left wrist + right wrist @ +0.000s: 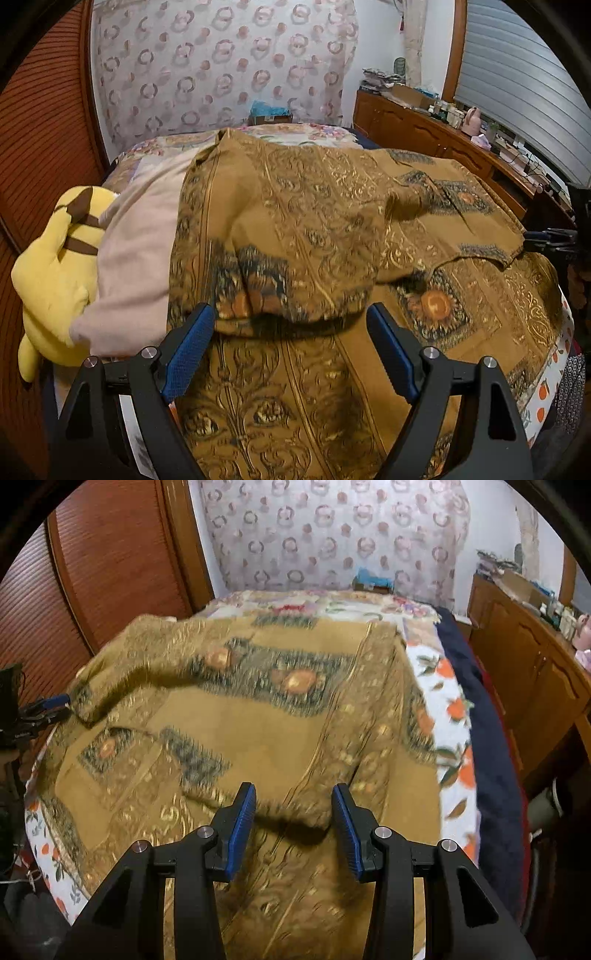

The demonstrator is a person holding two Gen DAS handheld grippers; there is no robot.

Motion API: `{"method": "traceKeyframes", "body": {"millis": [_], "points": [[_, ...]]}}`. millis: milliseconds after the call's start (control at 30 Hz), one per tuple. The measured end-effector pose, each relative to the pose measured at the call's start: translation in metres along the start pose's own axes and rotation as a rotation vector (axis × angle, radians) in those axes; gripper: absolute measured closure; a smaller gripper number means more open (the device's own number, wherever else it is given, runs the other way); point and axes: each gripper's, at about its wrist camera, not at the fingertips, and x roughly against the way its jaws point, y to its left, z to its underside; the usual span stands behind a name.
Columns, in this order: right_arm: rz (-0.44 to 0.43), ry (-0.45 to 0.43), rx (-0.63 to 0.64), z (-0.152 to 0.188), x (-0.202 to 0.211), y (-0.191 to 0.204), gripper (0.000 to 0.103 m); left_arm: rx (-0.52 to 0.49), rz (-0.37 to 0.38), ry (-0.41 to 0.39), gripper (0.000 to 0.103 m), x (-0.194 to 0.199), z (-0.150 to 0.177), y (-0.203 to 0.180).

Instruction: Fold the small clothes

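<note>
Folding looks partway done: the brown patterned garment [295,229] lies spread over the bed [454,709], with 1 layer already turned over itself, its rounded edge hanging just ahead of both camera views. I judge more folds are left, since the cloth covers most of the bed and is nowhere near a compact stack. It is a big piece for "small clothes"; what kind of garment it is I cannot tell.

Largest to smallest:
- bed, floral sheet showing at 3 o'clock in the right wrist view, dark blue edge beyond it.
- brown patterned garment, centre of both views, blurred in the right one.
- pink blanket [136,251] at 9 o'clock in the left view, tucked beside the garment.
- yellow plush toy [55,273] further out at 9 o'clock, touching the pink blanket.
- wooden sideboard [417,125] at 2 o'clock, cluttered on top; items too small to name.
- cardboard box [271,118] at 12 o'clock beyond the bed, something blue in it, contents unclear.

Left hand-held gripper [291,328]: spread wide, pinching nothing, the folded edge lying between its blue pads without visible contact.
Right hand-held gripper [293,823]: jaws about half apart, the fold edge between them; pads do not appear to press on it, so no grip as far as I can see.
</note>
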Motion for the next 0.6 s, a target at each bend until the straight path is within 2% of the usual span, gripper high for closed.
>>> {"method": "traceKeyframes", "body": {"millis": [333,600], "points": [[0.019,0.006,-0.093,0.007,-0.008,-0.023,0.058,-0.029,-0.022,0.077,0.018,-0.020,0.022,-0.007],[0.042,-0.027,-0.061,0.005,-0.027,-0.011,0.058,-0.055,-0.050,0.086,0.016,-0.027,0.023,-0.011]]}}
